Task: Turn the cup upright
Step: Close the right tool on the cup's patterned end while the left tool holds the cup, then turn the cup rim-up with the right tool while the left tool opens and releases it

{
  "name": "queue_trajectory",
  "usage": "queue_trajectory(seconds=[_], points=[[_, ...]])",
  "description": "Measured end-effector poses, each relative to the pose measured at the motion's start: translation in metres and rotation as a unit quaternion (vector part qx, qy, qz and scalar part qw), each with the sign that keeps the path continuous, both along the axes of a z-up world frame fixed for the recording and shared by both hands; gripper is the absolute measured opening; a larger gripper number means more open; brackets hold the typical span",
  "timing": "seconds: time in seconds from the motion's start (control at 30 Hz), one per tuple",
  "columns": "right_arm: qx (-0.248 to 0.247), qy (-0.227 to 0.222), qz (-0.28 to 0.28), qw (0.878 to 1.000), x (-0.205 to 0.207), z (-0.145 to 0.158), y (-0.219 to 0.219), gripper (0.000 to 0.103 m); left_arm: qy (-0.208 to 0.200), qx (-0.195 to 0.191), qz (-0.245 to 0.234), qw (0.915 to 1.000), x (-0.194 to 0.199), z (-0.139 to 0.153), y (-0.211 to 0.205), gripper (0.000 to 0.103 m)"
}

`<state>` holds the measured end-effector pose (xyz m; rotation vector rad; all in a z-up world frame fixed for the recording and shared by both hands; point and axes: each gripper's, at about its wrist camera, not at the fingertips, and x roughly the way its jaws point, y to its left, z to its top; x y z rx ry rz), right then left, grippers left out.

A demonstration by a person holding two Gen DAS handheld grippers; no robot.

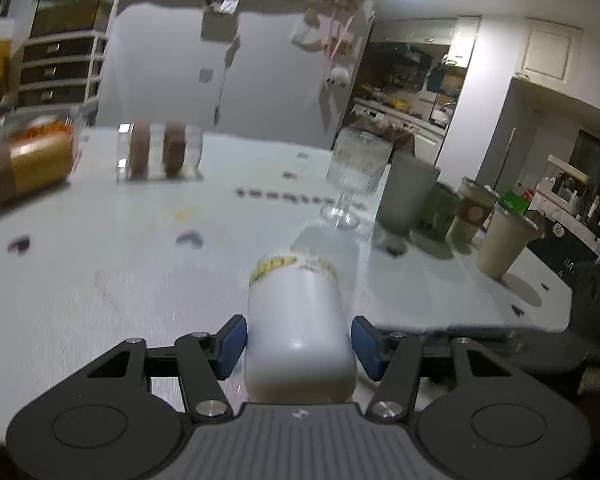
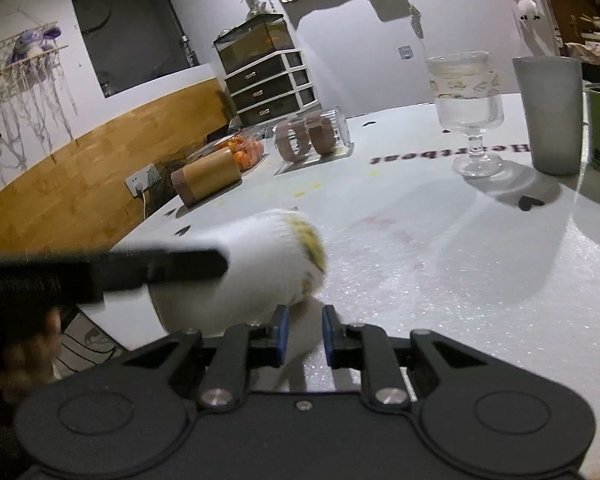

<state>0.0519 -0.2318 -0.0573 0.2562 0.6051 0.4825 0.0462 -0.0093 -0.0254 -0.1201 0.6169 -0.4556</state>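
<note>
Left gripper (image 1: pixel 299 342) clasps white cup (image 1: pixel 300 320) lying level; right gripper (image 2: pixel 303 336) empty

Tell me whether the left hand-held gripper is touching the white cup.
Touching. The left wrist view shows the left hand-held gripper with both blue pads pressed against the white cup.

White cup (image 1: pixel 300 332) with yellow-patterned band, blue-padded black left tongs (image 1: pixel 299 344), white table (image 1: pixel 140 280), grey tumbler (image 1: pixel 408 196)

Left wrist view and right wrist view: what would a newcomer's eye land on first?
The white cup lying sideways between the left gripper's blue pads; contact isn't clear. In the right wrist view it shows blurred at left-centre, just beyond the right gripper, whose jaws hold nothing. Behind, a stemmed glass stands upright on the white table.
</note>
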Motion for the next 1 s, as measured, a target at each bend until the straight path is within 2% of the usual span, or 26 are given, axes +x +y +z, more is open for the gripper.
queue_trajectory(seconds=[0.1,0.13,0.2,0.27,0.33,0.43,0.5,0.6,0.7,0.73,0.8,0.9,1.0], points=[[0.013,0.011,-0.017,1.0,0.004,0.004,-0.009,0.024,-0.009,-0.011,0.009,0.9999,-0.004,-0.001,0.006,0.058],[0.029,0.023,-0.024,0.999,0.007,0.007,-0.013,0.029,-0.009,-0.015,0.011,0.9998,-0.004,-0.001,0.006,0.058],[0.079,0.052,-0.031,0.995,0.013,0.009,-0.023,0.043,-0.013,-0.021,0.014,0.9996,-0.005,-0.003,0.008,0.058],[0.143,0.098,-0.034,0.984,0.025,0.011,-0.031,0.067,-0.013,-0.029,0.015,0.9994,-0.007,-0.006,0.01,0.058],[0.195,0.153,-0.029,0.968,0.041,0.009,-0.033,0.077,-0.011,-0.038,0.014,0.9991,-0.007,-0.008,0.011,0.058],[0.251,0.238,-0.016,0.938,0.067,0.003,-0.026,0.079,-0.009,-0.046,0.014,0.9988,-0.007,-0.009,0.013,0.058],[0.264,0.277,-0.014,0.924,0.081,-0.002,-0.015,0.079,-0.011,-0.048,0.012,0.9987,-0.009,-0.01,0.014,0.058],[0.264,0.302,-0.018,0.916,0.091,-0.007,0.001,0.079,-0.025,-0.044,0.01,0.9987,-0.014,-0.014,0.015,0.058],[0.248,0.306,-0.024,0.919,0.097,-0.007,0.012,0.073,-0.039,-0.048,0.009,0.9981,-0.019,-0.017,0.018,0.058],[0.238,0.302,-0.027,0.923,0.097,-0.007,0.014,0.065,-0.04,-0.049,0.008,0.998,-0.019,-0.017,0.018,0.058],[0.23,0.289,-0.022,0.929,0.095,-0.004,0.016,0.065,-0.041,-0.05,0.004,0.9979,-0.019,-0.017,0.018,0.058],[0.2,0.24,-0.016,0.95,0.084,0.01,0.017,0.065,-0.043,-0.057,-0.009,0.9974,-0.019,-0.016,0.016,0.058],[0.135,0.17,-0.007,0.976,0.068,0.034,0.024,0.065,-0.041,-0.068,-0.022,0.9966,-0.018,-0.017,0.012,0.058]])
